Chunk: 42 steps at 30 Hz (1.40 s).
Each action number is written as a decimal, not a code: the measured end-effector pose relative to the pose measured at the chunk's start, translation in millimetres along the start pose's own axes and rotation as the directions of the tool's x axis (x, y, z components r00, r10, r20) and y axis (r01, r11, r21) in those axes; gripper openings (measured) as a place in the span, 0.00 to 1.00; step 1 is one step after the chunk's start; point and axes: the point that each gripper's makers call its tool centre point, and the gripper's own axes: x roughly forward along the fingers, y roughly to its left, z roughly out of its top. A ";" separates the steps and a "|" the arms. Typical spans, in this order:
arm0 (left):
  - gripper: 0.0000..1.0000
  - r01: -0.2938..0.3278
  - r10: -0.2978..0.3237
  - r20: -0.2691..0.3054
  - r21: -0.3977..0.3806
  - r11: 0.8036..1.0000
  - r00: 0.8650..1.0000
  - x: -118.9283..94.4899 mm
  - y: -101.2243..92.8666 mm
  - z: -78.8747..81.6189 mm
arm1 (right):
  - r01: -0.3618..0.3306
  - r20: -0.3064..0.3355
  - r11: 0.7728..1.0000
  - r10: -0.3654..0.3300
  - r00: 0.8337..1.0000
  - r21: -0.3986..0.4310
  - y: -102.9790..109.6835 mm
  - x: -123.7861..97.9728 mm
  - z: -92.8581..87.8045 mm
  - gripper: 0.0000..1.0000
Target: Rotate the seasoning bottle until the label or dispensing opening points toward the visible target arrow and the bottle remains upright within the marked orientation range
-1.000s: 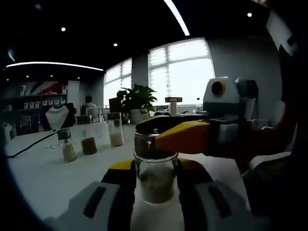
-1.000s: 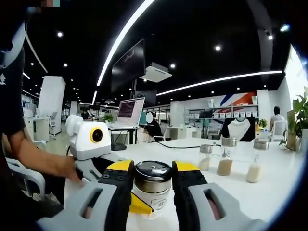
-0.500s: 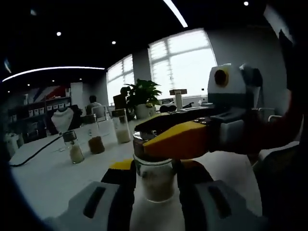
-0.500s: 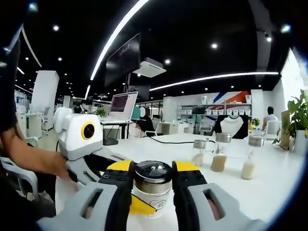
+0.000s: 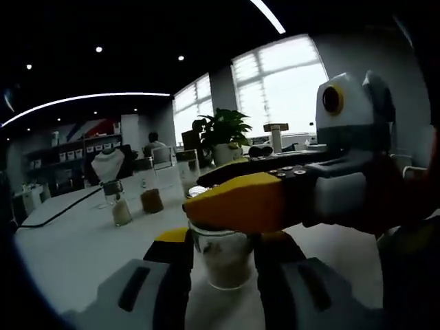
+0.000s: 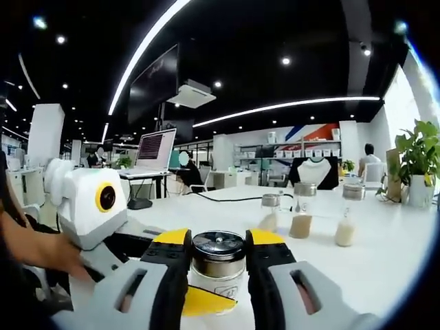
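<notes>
So both grippers are on the same seasoning bottle (image 6: 217,265) here. In the right gripper view we see the right gripper (image 6: 217,256) with its yellow-tipped jaws pinching the bottle's shiny metal cap (image 6: 218,247) from either side, glass body and white label just below. The left gripper (image 6: 103,227) comes in from the left, with a hand (image 6: 48,251) wrapped around its back end, and its yellow jaw tip pokes out under the bottle.

In the left gripper view the left gripper (image 5: 221,247) has its jaws pressed against the glass lower part — pale seasoning visible inside — while the right gripper's yellow jaw crosses over the top of the bottle from the right.

The bottle stands upright on the white table (image 6: 385,254). Three more spice bottles (image 6: 300,214) sit in a row well beyond the jaws, off to the right, and a potted plant (image 6: 418,165) is further right still.
</notes>
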 end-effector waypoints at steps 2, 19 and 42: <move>0.35 0.045 -0.044 0.024 -0.043 0.998 0.999 -2.3 -0.6 3.1 | -0.040 0.020 0.999 0.040 0.999 -0.006 3.0 -1.0 2.7 0.30; 0.35 0.246 -0.243 0.069 -0.040 0.968 0.967 -19.0 -6.0 8.6 | -0.241 0.030 0.970 0.241 0.970 0.016 20.8 -1.1 3.2 0.30; 0.35 0.029 -0.027 0.063 -0.030 0.999 0.998 -2.6 -5.6 11.4 | 0.037 0.029 0.996 -0.040 0.999 0.082 -3.2 -4.3 17.8 0.29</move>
